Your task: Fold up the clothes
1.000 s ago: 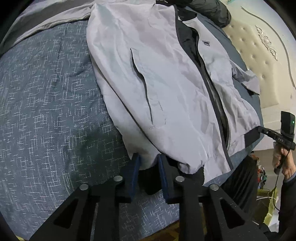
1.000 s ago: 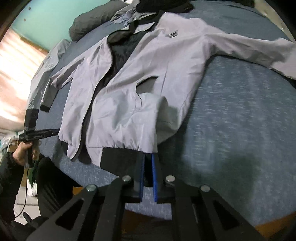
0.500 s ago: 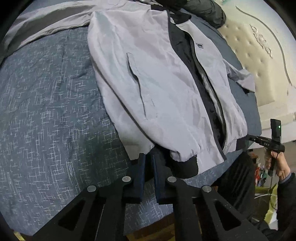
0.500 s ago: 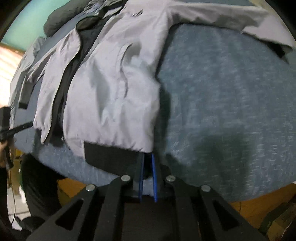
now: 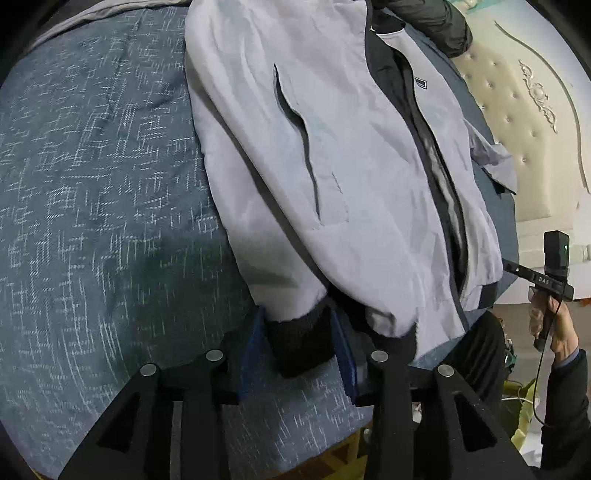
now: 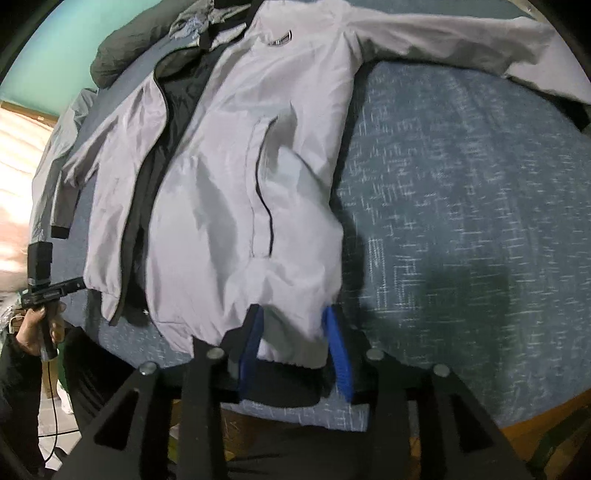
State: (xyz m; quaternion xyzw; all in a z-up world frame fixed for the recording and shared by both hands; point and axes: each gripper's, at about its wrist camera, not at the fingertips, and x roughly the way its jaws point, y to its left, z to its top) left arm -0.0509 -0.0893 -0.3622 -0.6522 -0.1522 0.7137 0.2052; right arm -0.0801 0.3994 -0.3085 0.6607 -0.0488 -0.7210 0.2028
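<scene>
Between the blue pads of the left gripper [image 5: 297, 345] sits the black ribbed hem [image 5: 301, 341] of a grey jacket [image 5: 332, 155]. The jaws have just been opening, and they now stand partly apart with the cuff-like band loose in the gap rather than pinched. The right gripper [image 6: 293, 345] shows the same: its jaws have just been opening too, and the grey lower edge of the jacket [image 6: 236, 192] lies slack between its pads, with the black band below it at the bed's edge. Half a second ago both pairs of pads were nearly closed on that hem, so this reads as a release: the jacket has been pulled straight down the bed and laid out, and the folding proper has probably not begun.

Outward from the hem, the jacket lies face up and unzipped on the bed [image 5: 103, 206], its dark lining showing along the open front. Its shell is thin, smooth and lightly creased, likely slippery, with a slanted welt pocket on each front panel and a small chest badge. One sleeve stretches out sideways in the right view. The bedcover is blue-grey with a white woven fleck. A tufted cream headboard [image 5: 517, 110] stands beyond, and a dark padded garment [image 5: 432, 22] is heaped near the collar.
</scene>
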